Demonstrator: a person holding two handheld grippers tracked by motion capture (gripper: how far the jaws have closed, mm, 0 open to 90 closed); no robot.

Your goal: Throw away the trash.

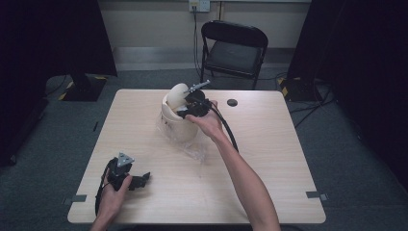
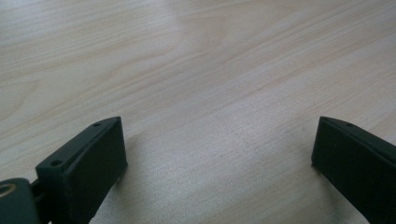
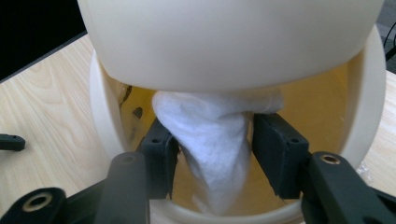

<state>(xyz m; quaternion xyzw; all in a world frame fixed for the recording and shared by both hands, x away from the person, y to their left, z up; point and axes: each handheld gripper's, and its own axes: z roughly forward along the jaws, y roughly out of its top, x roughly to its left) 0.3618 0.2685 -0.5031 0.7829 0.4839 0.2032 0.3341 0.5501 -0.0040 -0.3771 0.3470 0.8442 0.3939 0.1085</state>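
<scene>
Wooden worktop (image 1: pixel 269 159), far edge: right tool (image 3: pixel 212 154) pinches a soft white cloth (image 3: pixel 215 140) inside the bin (image 3: pixel 373 93). Light, limp stuff; grip mid-fold. Left tool (image 2: pixel 219 154) gapes idle.

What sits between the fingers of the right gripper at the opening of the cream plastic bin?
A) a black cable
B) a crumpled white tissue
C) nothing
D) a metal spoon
B: in the right gripper view, the right gripper has its fingers pressed on either side of a crumpled white tissue, inside the rim of the cream plastic bin under its swing lid.
</scene>
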